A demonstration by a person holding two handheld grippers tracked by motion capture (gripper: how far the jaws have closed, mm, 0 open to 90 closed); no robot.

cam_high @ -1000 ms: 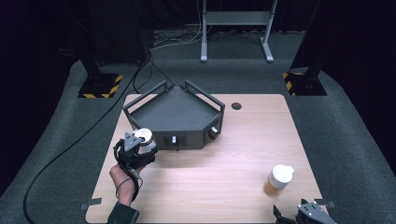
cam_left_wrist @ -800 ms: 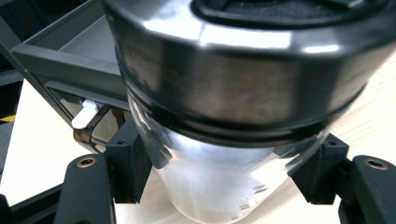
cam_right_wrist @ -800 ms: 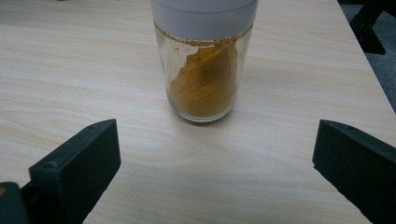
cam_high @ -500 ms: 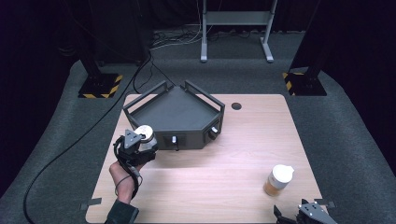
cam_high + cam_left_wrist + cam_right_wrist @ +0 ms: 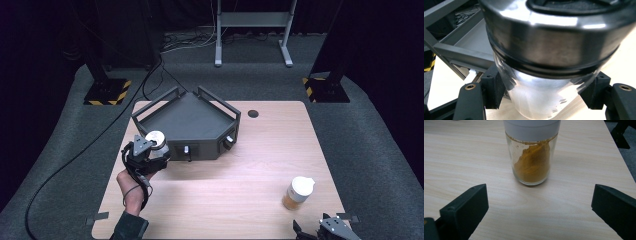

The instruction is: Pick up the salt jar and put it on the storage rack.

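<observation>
My left gripper [image 5: 149, 156] is shut on a clear jar with a shiny metal lid [image 5: 156, 139], held just off the front-left corner of the dark grey tray [image 5: 202, 148]. In the left gripper view the jar [image 5: 549, 50] is huge and close, with both black pads [image 5: 492, 90] pressed against its glass body. My right gripper [image 5: 327, 231] sits at the table's near right edge and is open. In front of its spread jaws stands a glass spice jar of orange powder with a white cap [image 5: 532, 157], apart from them; the high view shows that spice jar [image 5: 298, 192] upright on the wood.
The tray [image 5: 461, 50] is an angular open-topped box with raised rails and knobs on its front wall. A round hole [image 5: 253, 113] lies in the tabletop behind it. A cable [image 5: 75, 160] trails off the table's left side. Stand feet [image 5: 105, 92] rest on the floor beyond.
My left gripper has carried the metal-lidded jar a little farther from the person, closer to the tray's corner. The right gripper and the spice jar have stayed put.
</observation>
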